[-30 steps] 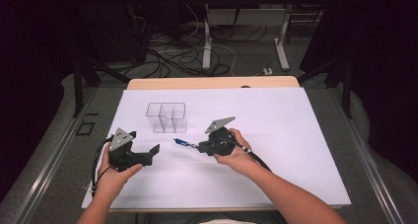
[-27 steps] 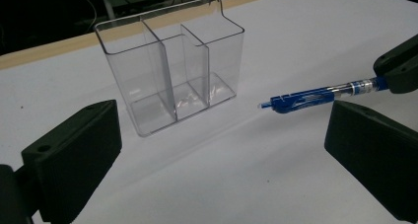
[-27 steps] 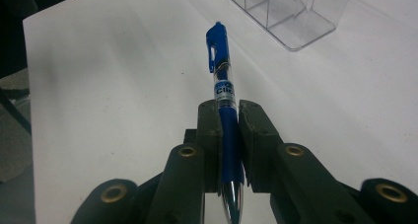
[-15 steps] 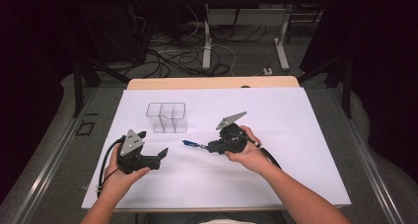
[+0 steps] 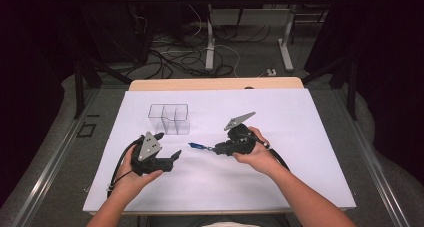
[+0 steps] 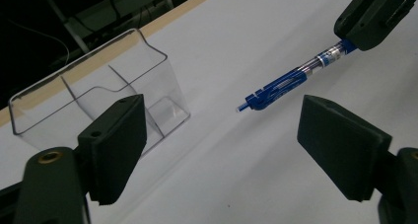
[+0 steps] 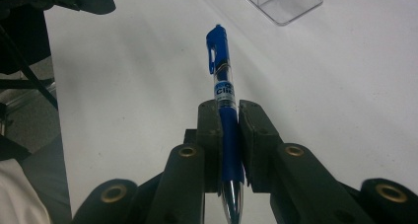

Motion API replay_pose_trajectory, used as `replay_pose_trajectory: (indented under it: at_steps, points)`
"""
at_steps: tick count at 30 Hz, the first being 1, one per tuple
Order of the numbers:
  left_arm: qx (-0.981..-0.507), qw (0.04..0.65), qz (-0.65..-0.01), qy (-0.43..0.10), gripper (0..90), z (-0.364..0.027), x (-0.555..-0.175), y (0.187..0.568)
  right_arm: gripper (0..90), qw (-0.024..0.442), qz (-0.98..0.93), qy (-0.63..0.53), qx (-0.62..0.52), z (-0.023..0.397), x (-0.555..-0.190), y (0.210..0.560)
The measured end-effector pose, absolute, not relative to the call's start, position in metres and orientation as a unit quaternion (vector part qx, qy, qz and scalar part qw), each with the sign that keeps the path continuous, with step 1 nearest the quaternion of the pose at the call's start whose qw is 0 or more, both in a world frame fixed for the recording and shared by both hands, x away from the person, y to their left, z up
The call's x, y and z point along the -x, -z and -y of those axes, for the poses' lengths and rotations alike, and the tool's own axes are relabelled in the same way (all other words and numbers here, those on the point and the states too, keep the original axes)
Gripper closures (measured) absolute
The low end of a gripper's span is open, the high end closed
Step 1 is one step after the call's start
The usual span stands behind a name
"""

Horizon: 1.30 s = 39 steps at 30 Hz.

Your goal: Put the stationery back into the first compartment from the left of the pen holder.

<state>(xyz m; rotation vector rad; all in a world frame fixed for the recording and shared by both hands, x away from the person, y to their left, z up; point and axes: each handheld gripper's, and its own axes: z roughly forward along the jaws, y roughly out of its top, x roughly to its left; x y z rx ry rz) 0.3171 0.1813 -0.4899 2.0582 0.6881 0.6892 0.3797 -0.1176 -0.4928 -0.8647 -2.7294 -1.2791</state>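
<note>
One pen [image 5: 199,147] out there, blue, and just the one. One clear organizer [image 5: 169,119], three compartments showing. Two claws in play, left claw [image 5: 169,157] and right claw [image 5: 218,149]. One desk [image 5: 300,137] under one white sheet [image 5: 300,177].

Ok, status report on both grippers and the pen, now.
Right hand-held gripper shut on blue pen, clip end forward. Left hand-held gripper open, jaws just been closing, nothing between. Clear organizer beyond, path unobstructed.
</note>
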Motion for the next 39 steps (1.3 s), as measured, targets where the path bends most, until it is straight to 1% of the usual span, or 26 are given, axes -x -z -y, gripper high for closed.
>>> replay_pose_trajectory:
  at_steps: [3, 8, 10, 20, 23, 25, 28, 33, 39]
  points:
    - [-0.83, 0.411, -0.255, -0.278, 24.6, -0.174, -0.315, 0.489, 80.1, 0.006, 0.871, 0.407, 0.277, 0.119, -0.38, 0.493]
    - [-0.848, 0.375, -0.21, -0.309, 28.9, -0.161, -0.311, 0.489, 80.1, 0.012, 0.868, 0.408, 0.284, 0.12, -0.379, 0.491]
    - [-0.855, 0.365, -0.19, -0.315, 32.9, -0.156, -0.31, 0.489, 80.1, 0.012, 0.868, 0.407, 0.284, 0.12, -0.38, 0.491]
    - [-0.873, 0.323, -0.12, -0.344, 36.2, -0.131, -0.308, 0.494, 80.1, 0.021, 0.869, 0.402, 0.287, 0.12, -0.383, 0.493]
    - [-0.88, 0.306, -0.097, -0.35, 40.8, -0.124, -0.306, 0.495, 80.1, 0.023, 0.866, 0.405, 0.291, 0.121, -0.383, 0.494]
    - [-0.882, 0.297, -0.079, -0.357, 42.4, -0.118, -0.306, 0.497, 80.1, 0.023, 0.866, 0.408, 0.289, 0.121, -0.383, 0.494]
    - [-0.885, 0.289, -0.065, -0.359, 45.8, -0.11, -0.304, 0.5, 80.1, 0.024, 0.863, 0.413, 0.29, 0.122, -0.383, 0.493]
    - [-0.885, 0.285, -0.045, -0.366, 48.7, -0.101, -0.306, 0.502, 80.1, 0.028, 0.863, 0.41, 0.294, 0.123, -0.382, 0.493]
    - [-0.887, 0.254, -0.022, -0.384, 51.3, -0.093, -0.306, 0.507, 80.1, 0.028, 0.863, 0.412, 0.292, 0.121, -0.382, 0.492]
